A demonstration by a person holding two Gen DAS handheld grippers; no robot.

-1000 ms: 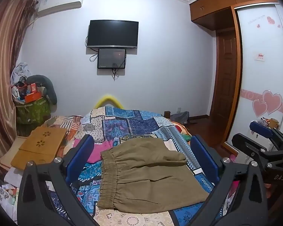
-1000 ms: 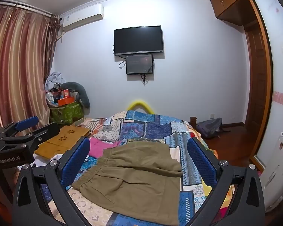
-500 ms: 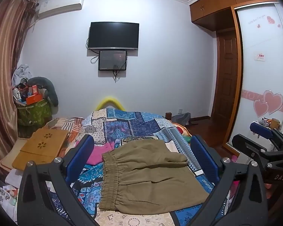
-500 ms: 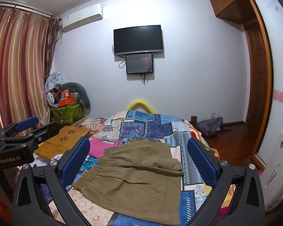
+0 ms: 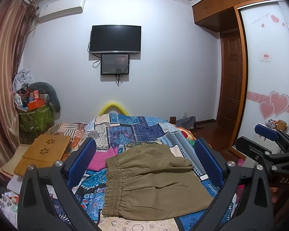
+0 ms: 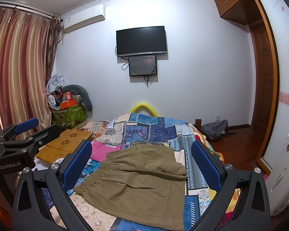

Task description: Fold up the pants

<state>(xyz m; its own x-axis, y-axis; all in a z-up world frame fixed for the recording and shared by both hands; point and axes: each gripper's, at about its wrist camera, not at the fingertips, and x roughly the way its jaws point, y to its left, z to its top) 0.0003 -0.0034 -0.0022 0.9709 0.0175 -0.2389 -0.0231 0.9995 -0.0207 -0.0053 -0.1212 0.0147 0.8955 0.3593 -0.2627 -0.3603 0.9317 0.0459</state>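
On the bed (image 5: 144, 127), olive pants (image 5: 154, 181) lie folded flat atop the patchwork quilt, waistband to the left. Above their near edge, left hand-held gripper (image 5: 144, 163) and right hand-held gripper (image 6: 142, 165) both hang spread apart, holding nothing.

Bed (image 5: 154, 132) with patchwork quilt, bearing folded olive pants (image 5: 154, 181) near; pink garment (image 5: 102, 158) lying just left.
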